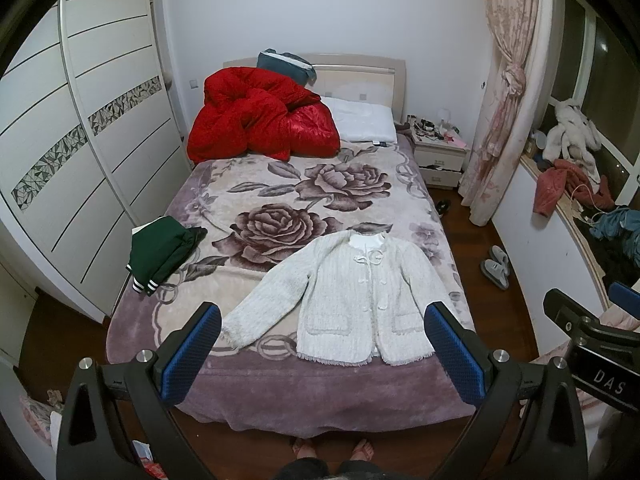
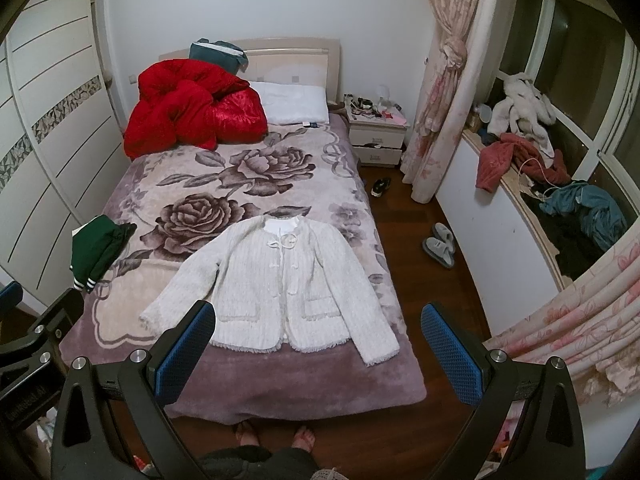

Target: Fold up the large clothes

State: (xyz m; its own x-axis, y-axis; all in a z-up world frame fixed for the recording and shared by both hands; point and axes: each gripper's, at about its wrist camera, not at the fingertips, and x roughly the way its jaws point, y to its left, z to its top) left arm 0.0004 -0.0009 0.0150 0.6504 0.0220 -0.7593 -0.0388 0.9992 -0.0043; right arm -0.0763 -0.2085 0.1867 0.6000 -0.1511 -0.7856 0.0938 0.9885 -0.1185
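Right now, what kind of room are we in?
A bedroom, most likely. There is a bed with a flowery blanket and a white pillow, a bedside table next to it, and a big wardrobe along the wall.

A white knit cardigan (image 1: 360, 300) lies flat, face up, sleeves spread, near the floral blanket's (image 1: 280, 208) foot edge.

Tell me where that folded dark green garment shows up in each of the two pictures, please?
Left wrist view: the green garment lies at the bed's left edge, left of centre in the picture, beside the wardrobe.
Right wrist view: the same garment sits near the picture's far left edge.
Shared landmark: the white cardigan, spread flat on the floral blanket, lies to the garment's right in both.
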